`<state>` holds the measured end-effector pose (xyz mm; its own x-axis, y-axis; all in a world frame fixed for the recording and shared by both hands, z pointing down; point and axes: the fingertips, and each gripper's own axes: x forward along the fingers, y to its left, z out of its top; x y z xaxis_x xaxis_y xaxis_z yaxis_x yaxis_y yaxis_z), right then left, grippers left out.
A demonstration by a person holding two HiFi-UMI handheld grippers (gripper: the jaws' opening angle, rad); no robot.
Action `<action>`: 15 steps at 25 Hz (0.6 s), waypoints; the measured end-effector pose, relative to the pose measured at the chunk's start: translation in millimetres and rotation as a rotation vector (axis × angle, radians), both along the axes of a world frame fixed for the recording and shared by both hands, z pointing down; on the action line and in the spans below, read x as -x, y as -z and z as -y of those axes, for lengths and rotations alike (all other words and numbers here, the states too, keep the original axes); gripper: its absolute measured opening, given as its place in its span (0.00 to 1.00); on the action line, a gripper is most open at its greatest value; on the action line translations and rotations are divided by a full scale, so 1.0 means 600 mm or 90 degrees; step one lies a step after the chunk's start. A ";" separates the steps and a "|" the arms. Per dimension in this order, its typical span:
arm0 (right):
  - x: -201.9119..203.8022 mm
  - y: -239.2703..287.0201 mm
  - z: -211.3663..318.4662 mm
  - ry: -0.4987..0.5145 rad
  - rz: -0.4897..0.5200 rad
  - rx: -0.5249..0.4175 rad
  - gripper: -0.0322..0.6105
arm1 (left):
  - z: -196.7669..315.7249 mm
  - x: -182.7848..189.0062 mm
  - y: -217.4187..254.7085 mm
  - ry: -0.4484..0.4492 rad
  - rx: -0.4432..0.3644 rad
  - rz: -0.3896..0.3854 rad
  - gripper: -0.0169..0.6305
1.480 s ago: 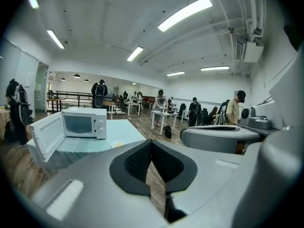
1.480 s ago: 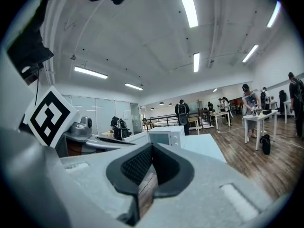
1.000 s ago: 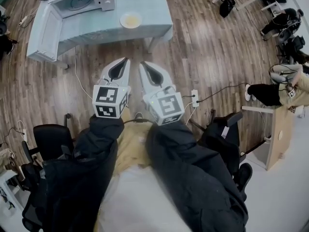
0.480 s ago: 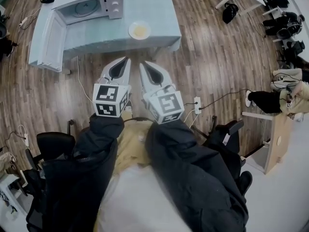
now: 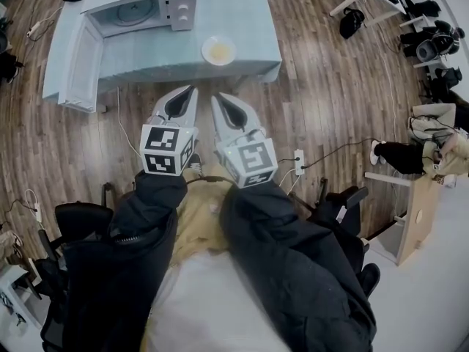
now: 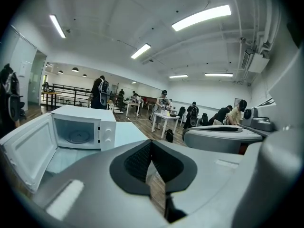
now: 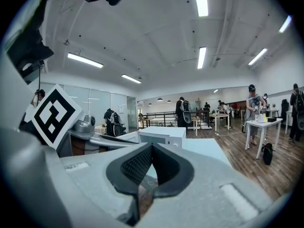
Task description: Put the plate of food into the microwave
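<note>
Round white plate of pale yellow food point(image 5: 218, 50) sits flat and face up near the front edge of a light blue table point(image 5: 249, 13), upper centre of frame, just right of a white microwave oven point(image 5: 139, 9) whose door point(image 5: 79, 57) hangs open to the left. Being round, the plate has no long axis to line up. Well below it, the left gripper point(image 5: 191, 91) and right gripper point(image 5: 217, 97) point tableward, both with jaws pressed together on nothing. The approach likely calls for opening a gripper early, pinching the near rim and keeping the plate level.
</note>
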<state>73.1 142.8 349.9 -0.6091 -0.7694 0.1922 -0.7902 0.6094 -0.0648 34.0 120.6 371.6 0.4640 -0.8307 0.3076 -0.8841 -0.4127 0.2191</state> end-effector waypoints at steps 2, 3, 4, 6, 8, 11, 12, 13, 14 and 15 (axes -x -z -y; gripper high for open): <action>-0.002 -0.006 0.006 -0.002 -0.001 0.005 0.05 | 0.005 -0.003 -0.008 -0.004 0.009 -0.001 0.02; -0.004 -0.009 0.010 -0.004 -0.001 0.009 0.05 | 0.009 -0.006 -0.013 -0.006 0.014 0.000 0.02; -0.006 -0.014 0.015 -0.006 -0.001 0.014 0.05 | 0.012 -0.008 -0.017 -0.009 0.019 0.001 0.02; -0.011 -0.027 0.027 -0.010 0.000 0.027 0.05 | 0.020 -0.013 -0.028 -0.012 0.030 0.004 0.02; -0.016 -0.042 0.042 -0.009 0.001 0.042 0.05 | 0.032 -0.016 -0.038 -0.010 0.039 0.009 0.02; -0.015 -0.053 0.077 0.001 0.006 0.049 0.05 | 0.064 -0.008 -0.048 0.005 0.044 0.019 0.02; -0.014 -0.055 0.091 0.006 0.010 0.049 0.05 | 0.078 -0.005 -0.049 0.011 0.044 0.022 0.02; -0.014 -0.056 0.106 0.011 0.014 0.048 0.05 | 0.093 -0.001 -0.048 0.018 0.042 0.025 0.02; -0.013 -0.056 0.124 0.015 0.017 0.046 0.05 | 0.111 0.001 -0.046 0.024 0.040 0.028 0.02; -0.012 -0.055 0.145 0.019 0.019 0.043 0.05 | 0.131 0.004 -0.044 0.029 0.036 0.030 0.02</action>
<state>80.5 56.0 382.7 -0.6381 -0.7366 0.2243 -0.7686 0.6265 -0.1293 31.5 41.9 398.0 0.4099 -0.8314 0.3751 -0.9116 -0.3597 0.1989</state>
